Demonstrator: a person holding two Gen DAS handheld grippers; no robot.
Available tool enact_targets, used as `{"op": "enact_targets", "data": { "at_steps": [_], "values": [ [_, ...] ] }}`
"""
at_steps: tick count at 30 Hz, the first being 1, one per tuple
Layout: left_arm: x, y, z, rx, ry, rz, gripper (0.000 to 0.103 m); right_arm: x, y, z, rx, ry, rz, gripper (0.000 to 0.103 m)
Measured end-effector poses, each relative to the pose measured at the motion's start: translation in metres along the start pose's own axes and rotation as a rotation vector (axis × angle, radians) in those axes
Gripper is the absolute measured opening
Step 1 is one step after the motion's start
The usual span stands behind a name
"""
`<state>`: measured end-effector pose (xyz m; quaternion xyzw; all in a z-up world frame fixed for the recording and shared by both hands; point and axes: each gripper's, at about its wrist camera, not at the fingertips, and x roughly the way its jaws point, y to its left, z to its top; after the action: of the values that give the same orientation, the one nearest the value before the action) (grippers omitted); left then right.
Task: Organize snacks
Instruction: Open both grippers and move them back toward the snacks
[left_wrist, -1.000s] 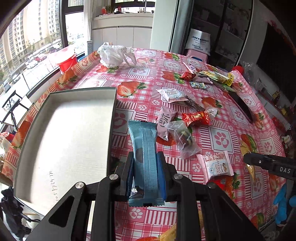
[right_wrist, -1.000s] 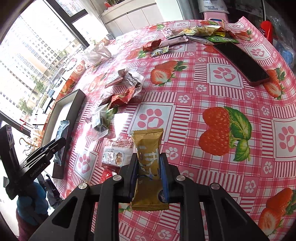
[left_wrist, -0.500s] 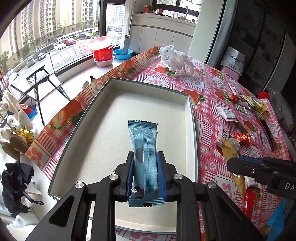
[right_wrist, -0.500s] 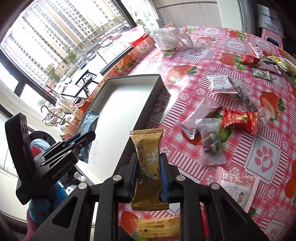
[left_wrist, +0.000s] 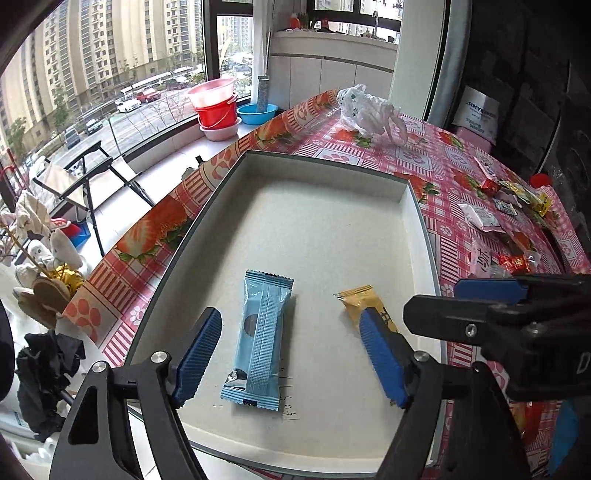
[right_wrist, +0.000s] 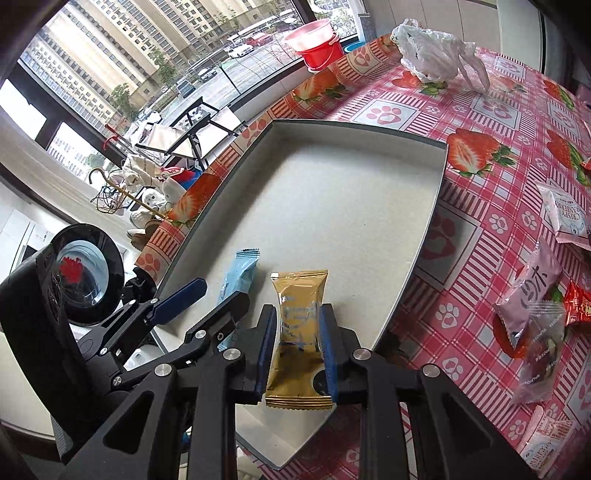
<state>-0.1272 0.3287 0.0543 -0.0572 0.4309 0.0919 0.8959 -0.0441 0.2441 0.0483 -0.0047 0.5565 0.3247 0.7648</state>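
Note:
A grey shallow box (left_wrist: 415, 206) sits at the table's left edge; it also shows in the right wrist view (right_wrist: 436, 206). A blue snack pack (left_wrist: 260, 338) lies flat on the box floor between the spread fingers of my left gripper (left_wrist: 291, 356), which is open. The blue pack shows in the right wrist view (right_wrist: 240, 275) too. My right gripper (right_wrist: 297, 350) is shut on a gold snack pack (right_wrist: 301, 332) and holds it over the box's near right corner. The gold pack's tip shows in the left wrist view (left_wrist: 360, 301).
Several loose snack packs lie on the strawberry tablecloth right of the box, including a pink pack (right_wrist: 528, 291) and a white pack (right_wrist: 565, 216). A crumpled white plastic bag (left_wrist: 369, 110) lies beyond the box. The table edge and a window ledge with red buckets (left_wrist: 216, 107) lie left.
My left gripper opened and let the blue pack drop onto the box floor. My right gripper carried the gold pack left, over the box.

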Motion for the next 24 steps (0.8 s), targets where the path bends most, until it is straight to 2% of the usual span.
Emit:
{"op": "enact_targets", "data": {
  "at_steps": [1,2,4,6,12,17,20,24],
  "values": [
    [-0.004,-0.006,-0.001,0.031,-0.007,-0.01,0.08,-0.006,-0.006,-0.003,0.006,-0.009,-0.013,0.085],
    [-0.008,-0.013,-0.003,0.066,-0.015,-0.022,0.08,-0.016,-0.012,-0.006,0.012,-0.036,-0.034,0.103],
    [-0.016,-0.029,-0.008,0.131,-0.027,-0.043,0.08,-0.035,-0.027,-0.015,0.012,-0.074,-0.077,0.102],
    [-0.025,-0.048,-0.014,0.205,-0.029,-0.071,0.08,-0.049,-0.046,-0.024,0.026,-0.07,-0.104,0.102],
    [-0.05,-0.109,-0.049,0.419,0.003,-0.18,0.082,-0.091,-0.122,-0.076,0.197,-0.07,-0.173,0.102],
    [-0.054,-0.158,-0.088,0.604,0.044,-0.19,0.083,-0.113,-0.164,-0.129,0.299,-0.052,-0.246,0.102],
    [-0.047,-0.174,-0.102,0.648,0.063,-0.163,0.083,-0.117,-0.173,-0.154,0.324,-0.038,-0.283,0.102],
    [-0.043,-0.177,-0.101,0.603,0.065,-0.147,0.085,-0.115,-0.164,-0.167,0.325,-0.035,-0.264,0.102]
  ]
}}
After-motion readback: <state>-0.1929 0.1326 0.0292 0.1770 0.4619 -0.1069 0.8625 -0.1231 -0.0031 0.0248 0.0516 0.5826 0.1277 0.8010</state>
